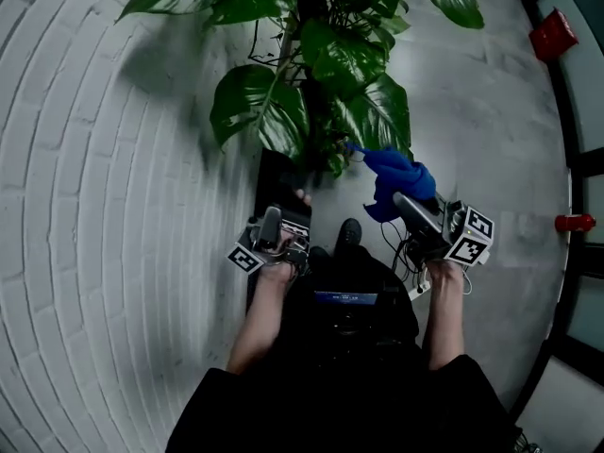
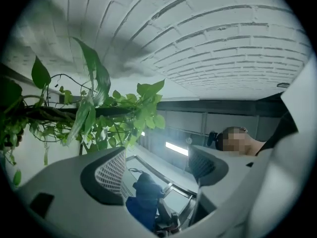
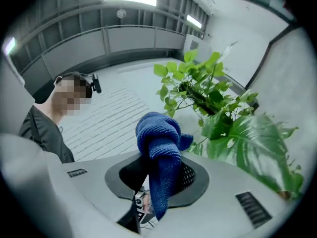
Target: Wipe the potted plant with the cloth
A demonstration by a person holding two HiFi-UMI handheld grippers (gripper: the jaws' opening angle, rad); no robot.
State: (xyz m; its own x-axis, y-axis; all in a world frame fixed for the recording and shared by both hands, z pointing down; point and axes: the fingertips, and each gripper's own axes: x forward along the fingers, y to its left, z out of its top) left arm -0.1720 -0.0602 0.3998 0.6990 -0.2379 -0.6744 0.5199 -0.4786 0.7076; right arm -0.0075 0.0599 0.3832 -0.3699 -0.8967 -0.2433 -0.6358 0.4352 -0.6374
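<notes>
The potted plant spreads large green leaves at the top centre of the head view, above its dark pot. My right gripper is shut on a blue cloth, which it holds up against the lower right leaves. In the right gripper view the cloth stands bunched out of the gripper, with the plant just beyond. My left gripper hangs open beside the pot, lower left of the leaves. In the left gripper view its gripper holds nothing, and the plant's leaves lie to the left.
A white brick wall runs along the left, close to the plant. Grey floor lies on the right, with two red objects near a dark frame. The person's shoe is by the pot, and cables hang under the right gripper.
</notes>
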